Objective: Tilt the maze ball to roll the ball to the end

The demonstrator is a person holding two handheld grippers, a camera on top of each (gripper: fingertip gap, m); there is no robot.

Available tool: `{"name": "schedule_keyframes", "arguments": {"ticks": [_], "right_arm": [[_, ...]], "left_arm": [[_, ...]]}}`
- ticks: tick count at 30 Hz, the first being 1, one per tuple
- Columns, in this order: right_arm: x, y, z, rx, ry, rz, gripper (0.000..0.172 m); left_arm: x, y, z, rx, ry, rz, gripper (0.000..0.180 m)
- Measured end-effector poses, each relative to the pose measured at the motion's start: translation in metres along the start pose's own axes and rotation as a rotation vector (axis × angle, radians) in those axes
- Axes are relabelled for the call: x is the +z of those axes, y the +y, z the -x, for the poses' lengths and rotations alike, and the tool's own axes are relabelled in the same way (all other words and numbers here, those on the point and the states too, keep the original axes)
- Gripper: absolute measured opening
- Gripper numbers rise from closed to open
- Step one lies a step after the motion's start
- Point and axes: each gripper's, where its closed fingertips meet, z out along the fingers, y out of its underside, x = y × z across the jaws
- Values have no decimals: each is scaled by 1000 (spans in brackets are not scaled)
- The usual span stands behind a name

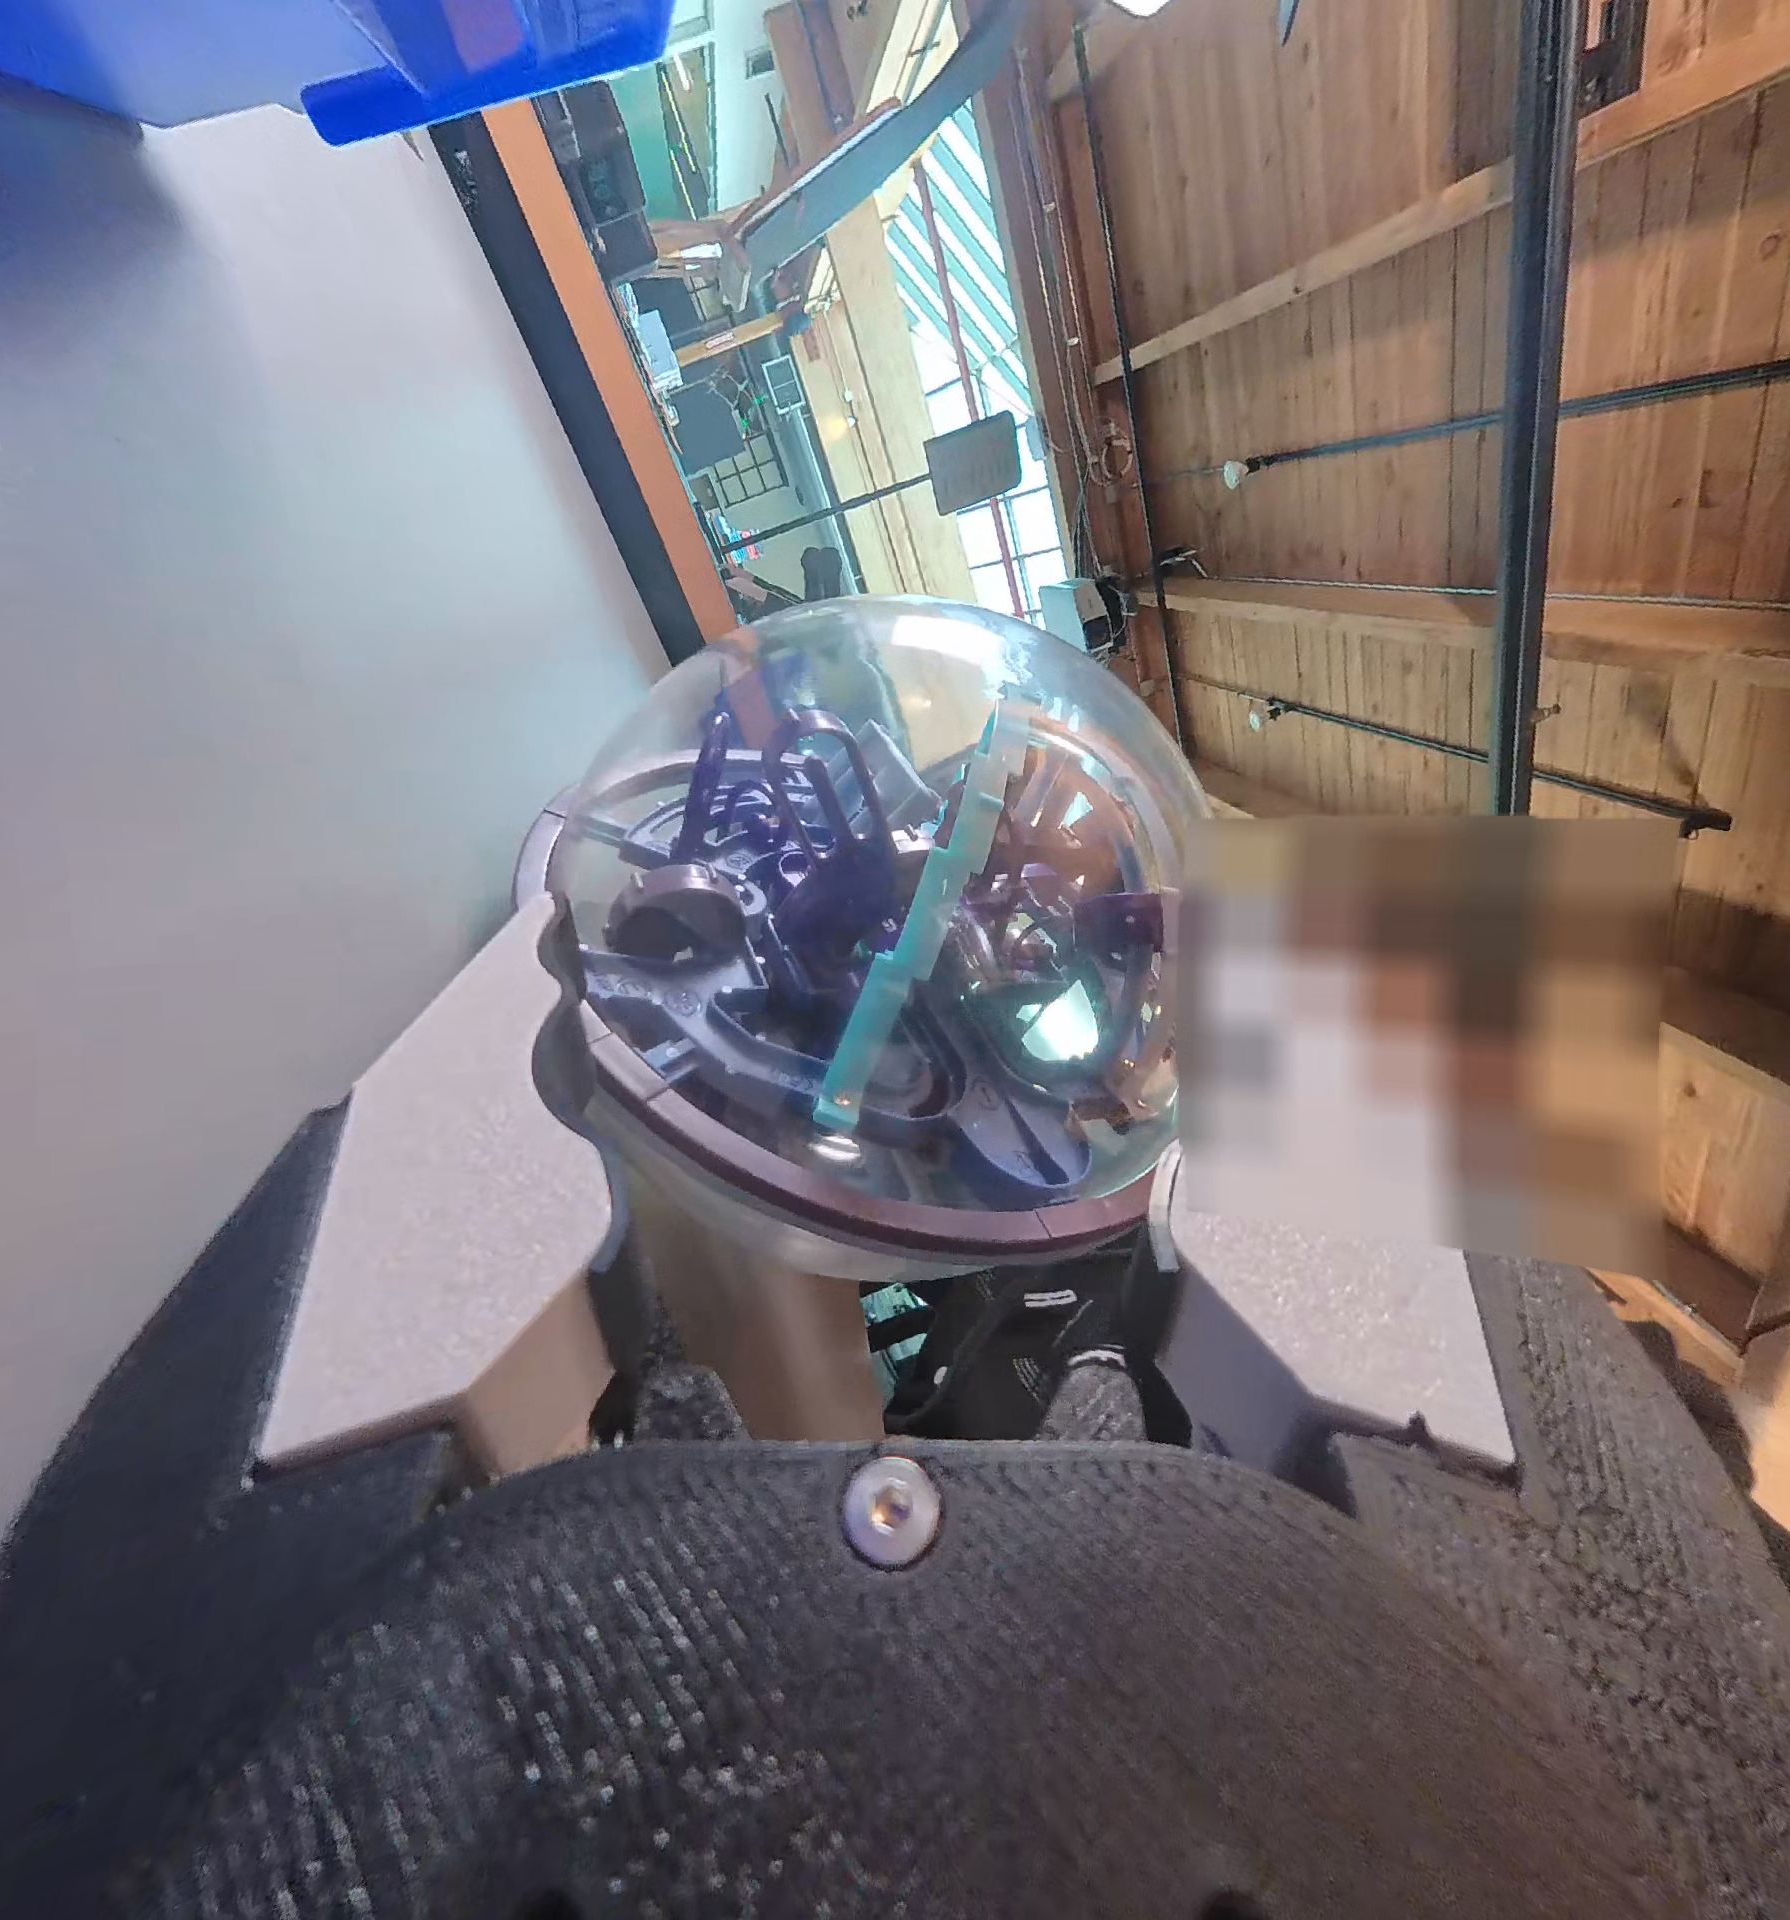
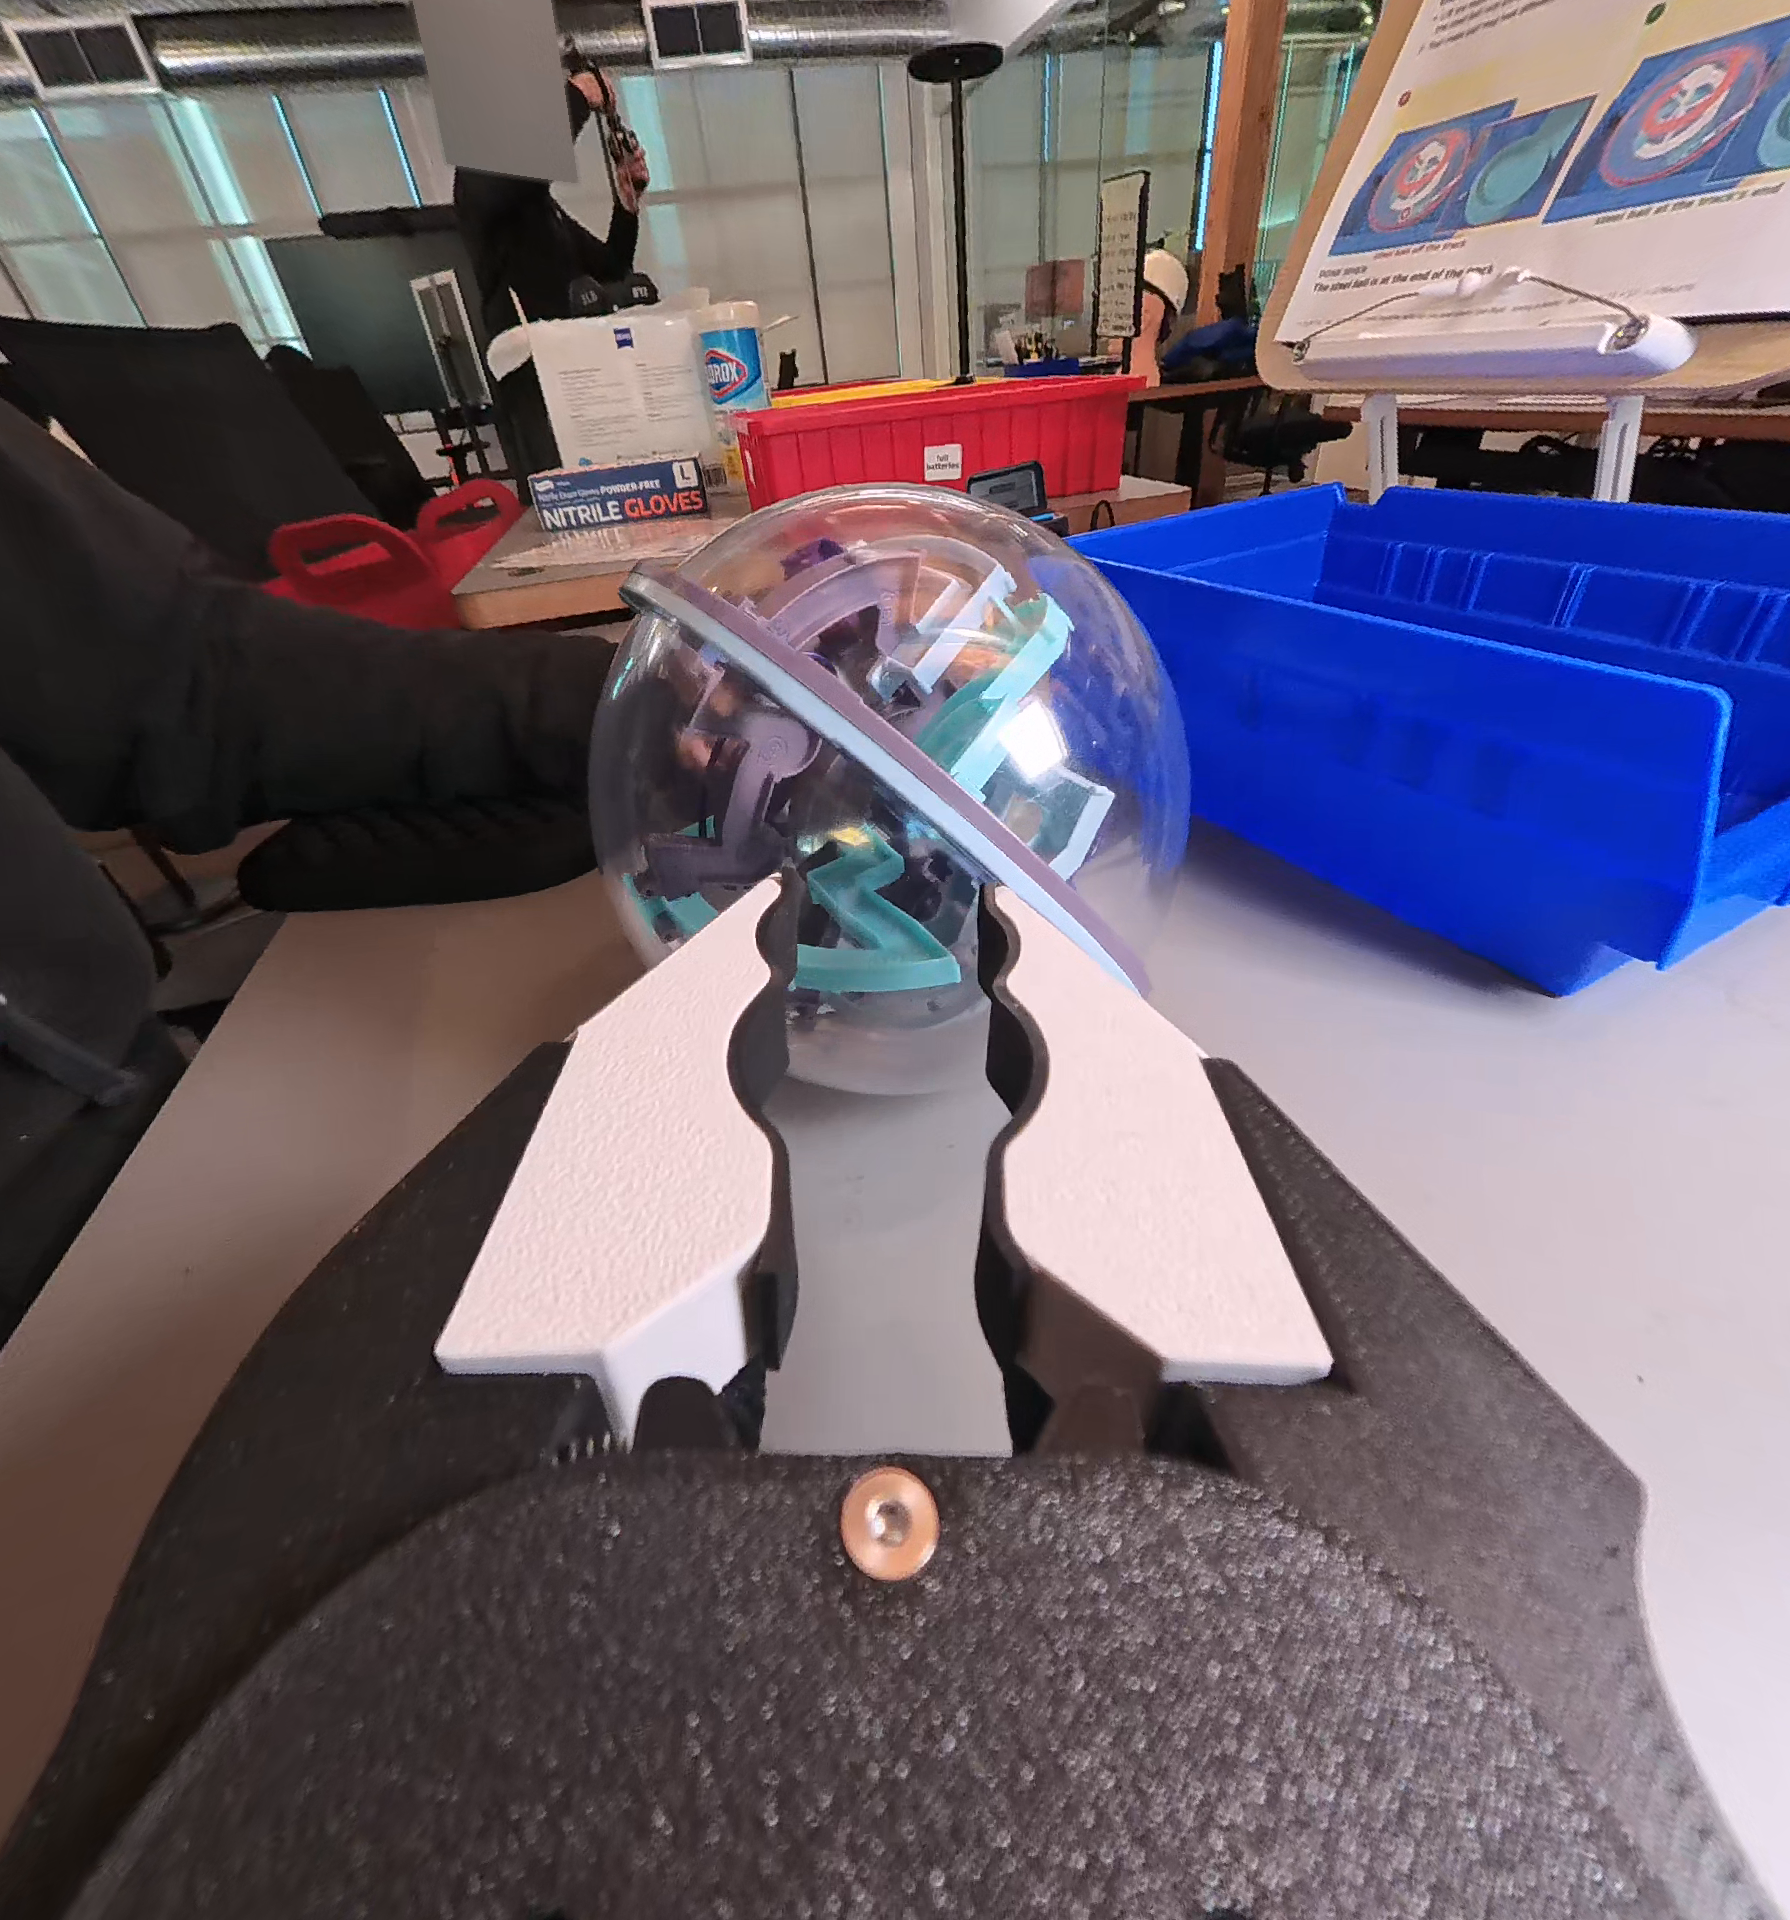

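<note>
Right wrist view: glove box (lettered); left gripper clamps maze ball, right gripper narrow

Left gripper clamped — right gripper parted

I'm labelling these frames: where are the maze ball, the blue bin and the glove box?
maze ball (image 2: 974,665): right wrist view, clear upper shell.
blue bin (image 2: 1493,769): right wrist view, near side wall.
glove box (image 2: 616,499): right wrist view, front face.
</note>
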Motion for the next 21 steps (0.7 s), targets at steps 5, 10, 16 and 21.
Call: {"name": "schedule_keyframes", "arguments": {"ticks": [5, 10, 16, 21], "right_arm": [[0, -1, -1, 5, 6, -5, 32], [0, -2, -3, 21, 15, -12, 32], [-2, -6, -4, 42, 19, -27, 34], [-4, -9, -3, 52, 18, -42, 33]], "left_arm": [[0, -2, 2, -37, 7, -1, 115], [1, -2, 2, -40, 5, 0, 116], [3, 1, 2, -40, -5, 20, 115], [5, 3, 3, -67, -4, 32, 115]]}}
